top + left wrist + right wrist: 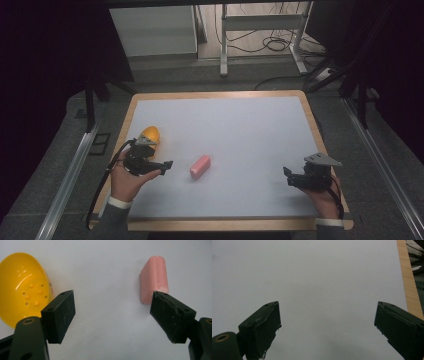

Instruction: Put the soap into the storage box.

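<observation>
A pink block [200,166] lies on the pale table top [240,130], left of centre. A yellow domed object with small holes [149,135] rests near the left edge. My left gripper [165,166] hovers between the two and points right toward the block. In the left gripper view it [112,295] is open: the pink block [153,277] lies just beyond the right jaw and the yellow object [22,287] is beside the left jaw. My right gripper [289,177] stands open at the right front, and in the right gripper view its [327,305] jaws frame bare table.
A wooden rim [215,94] frames the table top, and it also runs along the right in the right gripper view [409,285]. Metal rails [67,175] flank the table. Behind it stand a white frame [223,45] and loose cables [277,44] on the floor.
</observation>
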`<state>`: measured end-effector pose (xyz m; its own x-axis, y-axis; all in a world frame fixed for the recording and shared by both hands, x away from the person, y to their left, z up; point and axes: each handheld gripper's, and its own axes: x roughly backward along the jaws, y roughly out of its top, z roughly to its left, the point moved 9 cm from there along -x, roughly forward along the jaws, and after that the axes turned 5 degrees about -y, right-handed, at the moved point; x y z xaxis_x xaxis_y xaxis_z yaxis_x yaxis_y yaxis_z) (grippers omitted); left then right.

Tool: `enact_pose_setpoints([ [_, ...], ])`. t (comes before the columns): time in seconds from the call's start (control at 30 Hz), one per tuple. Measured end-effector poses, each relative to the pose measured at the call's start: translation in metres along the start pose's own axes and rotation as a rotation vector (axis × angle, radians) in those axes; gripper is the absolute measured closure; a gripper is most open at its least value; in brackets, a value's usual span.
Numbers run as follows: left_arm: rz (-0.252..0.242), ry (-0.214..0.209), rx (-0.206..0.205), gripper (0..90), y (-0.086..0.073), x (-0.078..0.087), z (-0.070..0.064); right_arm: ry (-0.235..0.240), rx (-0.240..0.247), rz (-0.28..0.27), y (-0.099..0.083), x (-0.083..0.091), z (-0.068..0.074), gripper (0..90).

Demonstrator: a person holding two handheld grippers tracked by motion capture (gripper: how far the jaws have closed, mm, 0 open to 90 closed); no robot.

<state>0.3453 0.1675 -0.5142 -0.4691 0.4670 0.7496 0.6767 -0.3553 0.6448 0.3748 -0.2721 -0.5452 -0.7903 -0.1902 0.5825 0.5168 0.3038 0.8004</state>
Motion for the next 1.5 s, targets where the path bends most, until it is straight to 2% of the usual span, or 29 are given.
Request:
enact_pose_setpoints([
  [0.47,0.014,-0.023,-0.039,20.7,0.013,-0.011,-0.014,-0.001,0.005,-0.003,0.0,-0.001,0.0,6.4],
  [0.67,0.03,-0.019,-0.057,20.6,0.017,-0.018,-0.02,-0.001,0.008,-0.001,0.0,0.0,0.001,6.5],
  [0.77,0.03,0.001,-0.076,20.9,0.019,-0.021,-0.022,0.0,0.009,-0.005,0.001,0.0,0.002,6.4],
  [0.87,0.021,-0.011,-0.075,21.5,0.021,-0.023,-0.025,0.0,0.013,-0.009,0.002,0.001,0.003,6.5],
  [1.0,0.026,0.013,-0.081,22.0,0.022,-0.025,-0.026,-0.001,0.019,-0.006,0.002,0.0,0.003,6.4],
  [1.37,0.054,-0.017,-0.102,21.8,0.027,-0.037,-0.037,0.005,0.027,-0.007,0.001,-0.001,0.004,6.4],
  [1.5,0.037,-0.022,-0.109,22.3,0.031,-0.04,-0.042,0.004,0.028,-0.002,0.0,-0.002,0.005,6.4],
])
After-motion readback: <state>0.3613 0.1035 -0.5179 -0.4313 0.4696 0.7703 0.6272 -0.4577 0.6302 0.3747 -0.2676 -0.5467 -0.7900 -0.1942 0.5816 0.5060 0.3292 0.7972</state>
